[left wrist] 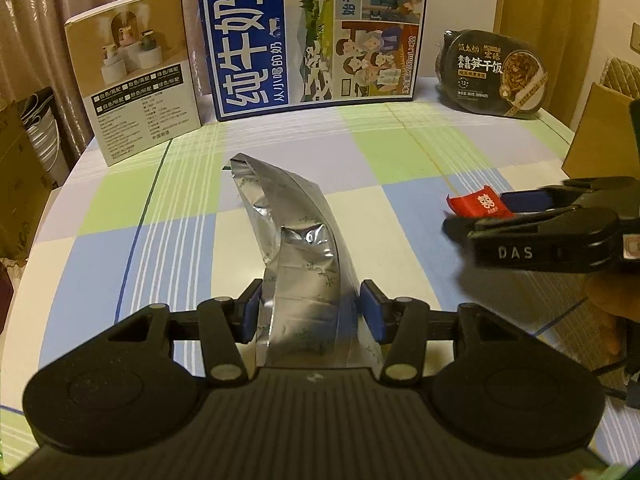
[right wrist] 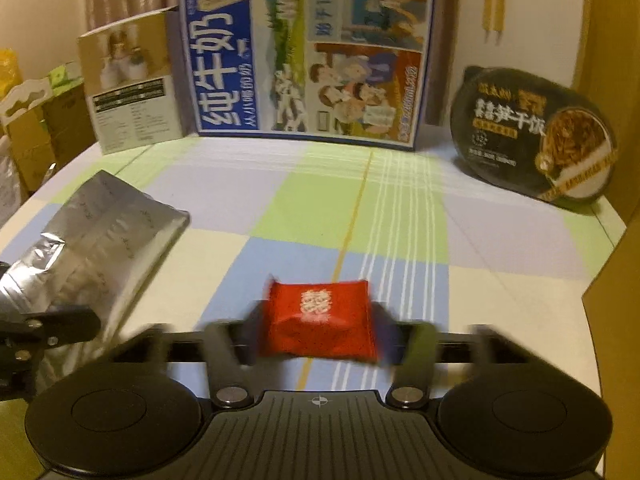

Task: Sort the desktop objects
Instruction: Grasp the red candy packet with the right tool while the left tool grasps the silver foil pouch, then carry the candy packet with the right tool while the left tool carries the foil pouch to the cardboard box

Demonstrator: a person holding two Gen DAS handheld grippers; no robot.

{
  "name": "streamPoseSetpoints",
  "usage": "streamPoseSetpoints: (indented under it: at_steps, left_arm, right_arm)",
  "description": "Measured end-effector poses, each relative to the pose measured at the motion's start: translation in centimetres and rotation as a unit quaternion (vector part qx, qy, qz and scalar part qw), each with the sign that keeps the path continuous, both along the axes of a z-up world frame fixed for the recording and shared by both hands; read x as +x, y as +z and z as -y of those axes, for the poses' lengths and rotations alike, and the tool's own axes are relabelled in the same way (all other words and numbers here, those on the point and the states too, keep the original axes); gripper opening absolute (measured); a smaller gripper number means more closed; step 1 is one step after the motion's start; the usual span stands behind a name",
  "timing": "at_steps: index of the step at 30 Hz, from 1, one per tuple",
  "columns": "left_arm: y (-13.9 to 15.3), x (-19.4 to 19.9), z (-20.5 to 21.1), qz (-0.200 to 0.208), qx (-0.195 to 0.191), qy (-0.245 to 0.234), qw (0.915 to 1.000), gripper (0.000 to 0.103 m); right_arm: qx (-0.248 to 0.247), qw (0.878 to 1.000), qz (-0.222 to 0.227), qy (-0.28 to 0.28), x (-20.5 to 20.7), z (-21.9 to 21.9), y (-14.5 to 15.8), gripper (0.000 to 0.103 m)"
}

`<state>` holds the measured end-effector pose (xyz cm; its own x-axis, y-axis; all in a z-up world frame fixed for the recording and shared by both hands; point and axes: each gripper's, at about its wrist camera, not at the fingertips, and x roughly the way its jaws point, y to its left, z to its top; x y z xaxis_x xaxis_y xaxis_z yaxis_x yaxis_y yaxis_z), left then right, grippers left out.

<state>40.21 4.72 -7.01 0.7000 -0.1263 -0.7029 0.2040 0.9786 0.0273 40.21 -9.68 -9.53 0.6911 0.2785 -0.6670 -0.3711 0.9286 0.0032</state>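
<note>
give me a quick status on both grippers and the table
Left gripper shut on silver foil pouch. Right gripper around red packet, grip unclear through blur. Checked tablecloth ahead, boxes standing at back.

A large blue milk carton box point(left wrist: 312, 32) stands upright at the back of the counter point(left wrist: 400, 152), which is covered in a pastel checked cloth. Just left of it stands a smaller beige product box point(left wrist: 136, 88). Well to the right, a dark oval instant-rice bowl point(left wrist: 494, 74) leans on its edge. Curtains point(left wrist: 36, 8) hang behind, and cardboard boxes point(right wrist: 36, 136) sit off the left edge.
</note>
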Motion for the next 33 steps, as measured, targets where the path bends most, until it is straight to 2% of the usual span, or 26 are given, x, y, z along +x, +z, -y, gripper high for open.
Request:
streamPoseSetpoints:
  at_steps: [3,6,14,20,21,22,23,24,25,29,30,31,33]
  left_arm:
    - [0.0,-1.1,0.4,-0.004,-0.002,-0.002,1.0,0.045]
    - [-0.1,-3.4,0.9,-0.009,-0.008,-0.007,0.9999,0.045]
    - [-0.3,-14.5,2.5,-0.038,-0.024,-0.019,0.9988,0.044]
    - [0.5,-22.3,3.9,-0.072,-0.031,-0.042,0.9961,0.044]
    - [0.6,-23.2,4.2,-0.079,-0.028,-0.048,0.9954,0.044]
    - [0.7,-23.8,4.3,-0.085,-0.026,-0.053,0.9947,0.05]
    - [0.7,-24.2,4.5,-0.091,-0.027,-0.058,0.9938,0.056]
    - [0.7,-24.3,4.5,-0.098,-0.031,-0.06,0.9929,0.066]
    - [0.7,-24.3,4.4,-0.104,-0.034,-0.057,0.9924,0.069]
    - [0.9,-22.9,3.8,-0.128,-0.063,-0.039,0.9891,0.069]
    - [0.9,-22.3,3.7,-0.133,-0.066,-0.035,0.9883,0.069]
    - [1.0,-21.7,3.8,-0.14,-0.063,-0.034,0.9876,0.069]
    - [0.9,-20.8,4.1,-0.153,-0.055,-0.035,0.9861,0.069]
  right_arm:
    - [-0.009,1.0,-0.004,0.007,-1.8,-0.1,0.1,0.043]
    - [-0.008,1.0,-0.014,0.016,-5.6,0.5,0.1,0.043]
    - [0.0,0.999,-0.05,0.011,-18.2,5.3,0.6,0.043]
    - [0.003,0.997,-0.077,0.012,-25.2,8.4,1.7,0.043]
    - [0.004,0.997,-0.078,0.011,-26.2,8.8,1.9,0.043]
    - [0.004,0.997,-0.079,0.012,-26.9,9.2,2.0,0.043]
    - [0.004,0.997,-0.078,0.012,-27.4,9.4,2.1,0.043]
    - [0.002,0.997,-0.075,0.014,-27.9,9.6,2.1,0.043]
    - [-0.001,0.997,-0.073,0.018,-28.4,9.6,1.9,0.043]
    - [-0.005,0.998,-0.061,0.018,-29.0,9.9,1.6,0.045]
    - [-0.006,0.998,-0.059,0.014,-28.9,10.0,1.4,0.048]
    - [-0.007,0.998,-0.057,0.011,-28.9,10.1,1.4,0.055]
    - [0.0,0.998,-0.059,0.008,-28.9,10.4,1.3,0.059]
